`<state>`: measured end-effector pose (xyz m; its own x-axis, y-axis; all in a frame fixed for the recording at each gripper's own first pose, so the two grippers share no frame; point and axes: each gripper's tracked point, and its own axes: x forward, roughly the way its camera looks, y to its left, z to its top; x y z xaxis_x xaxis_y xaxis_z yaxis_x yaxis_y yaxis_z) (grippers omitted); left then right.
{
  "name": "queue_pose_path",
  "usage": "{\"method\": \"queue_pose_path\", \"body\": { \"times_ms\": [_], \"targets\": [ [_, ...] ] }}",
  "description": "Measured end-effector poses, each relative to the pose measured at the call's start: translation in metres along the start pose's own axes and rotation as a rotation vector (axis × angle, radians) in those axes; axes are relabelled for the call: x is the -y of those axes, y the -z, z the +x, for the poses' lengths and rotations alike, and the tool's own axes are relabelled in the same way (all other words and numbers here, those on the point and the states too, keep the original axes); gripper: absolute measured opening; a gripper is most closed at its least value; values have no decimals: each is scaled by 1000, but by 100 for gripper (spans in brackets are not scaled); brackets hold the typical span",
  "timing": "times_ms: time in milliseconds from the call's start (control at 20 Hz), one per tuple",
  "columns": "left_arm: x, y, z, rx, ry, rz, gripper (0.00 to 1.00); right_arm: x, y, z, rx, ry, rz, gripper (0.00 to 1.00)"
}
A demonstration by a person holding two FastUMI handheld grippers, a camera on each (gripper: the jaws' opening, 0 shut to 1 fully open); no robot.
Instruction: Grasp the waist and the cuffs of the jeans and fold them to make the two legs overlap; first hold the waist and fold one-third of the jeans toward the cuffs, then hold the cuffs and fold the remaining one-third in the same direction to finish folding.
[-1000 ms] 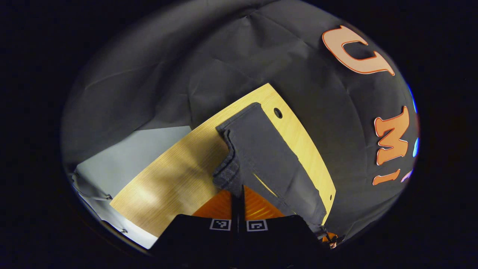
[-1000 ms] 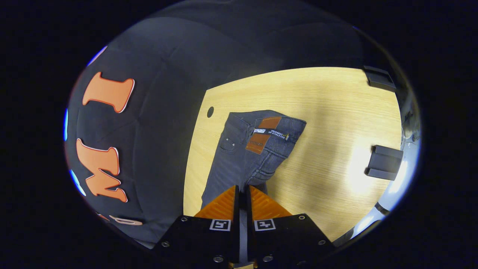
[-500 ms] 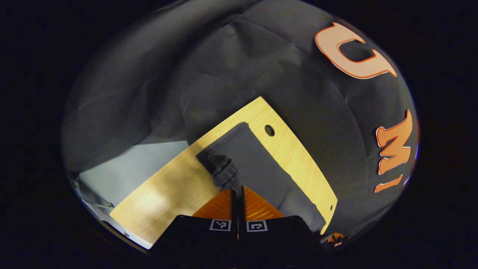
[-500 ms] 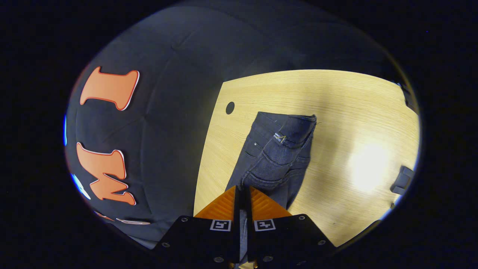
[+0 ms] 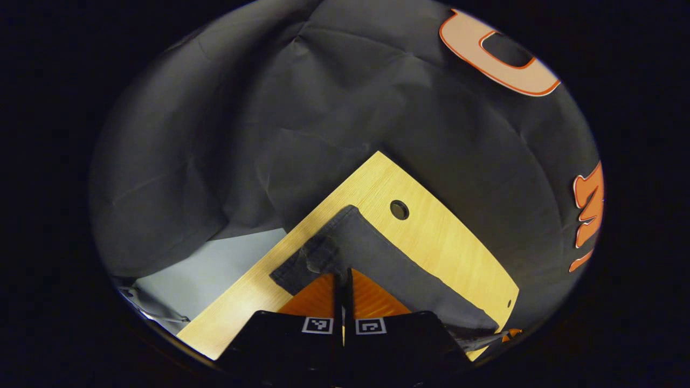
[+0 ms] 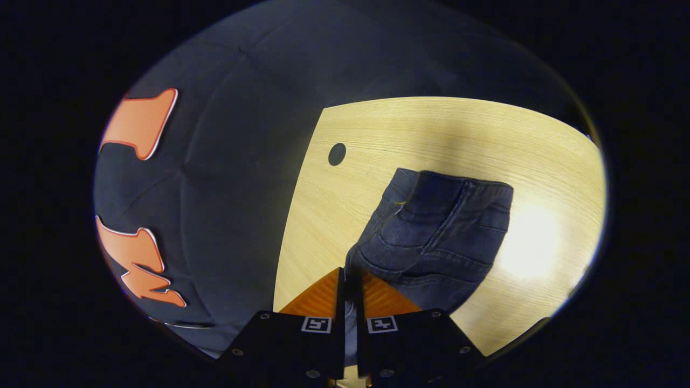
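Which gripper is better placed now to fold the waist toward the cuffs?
Right. The right gripper is shut on the jeans at the pocket and waist end; the left gripper pinches the plain leg end.

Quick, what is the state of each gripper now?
Left gripper: closed on the jeans.
Right gripper: closed on the jeans.

right tongs (image 6: 349, 277) apparently pinch folded jeans (image 6: 439, 231) on the wooden table (image 6: 431, 129).

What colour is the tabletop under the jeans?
Light yellowish wood grain; the tabletop shows best in the right gripper view, under the dark jeans.
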<state>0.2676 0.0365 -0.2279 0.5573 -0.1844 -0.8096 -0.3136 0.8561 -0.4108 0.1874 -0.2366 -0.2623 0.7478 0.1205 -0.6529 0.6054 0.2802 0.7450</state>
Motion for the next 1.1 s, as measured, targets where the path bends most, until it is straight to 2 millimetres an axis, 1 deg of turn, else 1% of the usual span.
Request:
{"method": "queue_pose_path", "body": {
  "times_ms": [100,150,200,250,350,400,450,550,600,650,700,750,800,850,900,950,1000,1050,1100],
  "targets": [
    [11,-6,12,-8,-20,36,0,-3,-8,15,10,13,-12,10],
    [19,-5,15,-15,-25,51,2,-3,-13,19,16,23,-16,9],
    [27,-10,18,-11,-20,60,1,-2,-17,21,18,35,-20,7],
    [30,-12,24,-15,-31,63,1,-2,-18,25,17,32,-22,6],
    [33,-14,34,-10,-52,65,2,0,-18,21,9,30,-22,6],
    [35,-16,37,-8,-55,55,9,4,-20,21,10,46,-30,6],
    [32,-15,31,-16,-66,51,9,9,-21,22,11,60,-41,6],
    [32,-15,33,-20,-93,57,11,28,-25,17,7,105,-53,6],
    [33,-12,33,-30,-105,75,14,35,-27,14,6,131,-60,5],
    [34,-15,32,-32,-116,90,22,43,-26,7,-2,157,-75,9],
    [28,-17,35,-28,-137,117,45,50,-28,6,-6,180,-91,17],
    [22,-22,36,-17,-151,144,69,55,-30,2,-10,196,-107,33],
    [22,-24,36,-12,-158,161,93,59,-31,2,-10,213,-121,42],
    [23,-21,35,-7,-167,173,92,65,-28,-1,-11,227,-137,60],
    [20,-25,31,4,-196,199,90,68,-29,-3,-10,235,-150,57],
    [18,-34,29,47,-213,236,91,69,-27,-4,-15,238,-162,78],
    [20,-49,25,99,-228,275,96,71,-25,-6,-20,247,-172,72],
    [32,-57,24,141,-219,312,97,74,-23,-7,-26,250,-184,90],
    [37,-58,22,151,-212,352,97,79,-20,-11,-35,266,-194,92]
  ]
}}
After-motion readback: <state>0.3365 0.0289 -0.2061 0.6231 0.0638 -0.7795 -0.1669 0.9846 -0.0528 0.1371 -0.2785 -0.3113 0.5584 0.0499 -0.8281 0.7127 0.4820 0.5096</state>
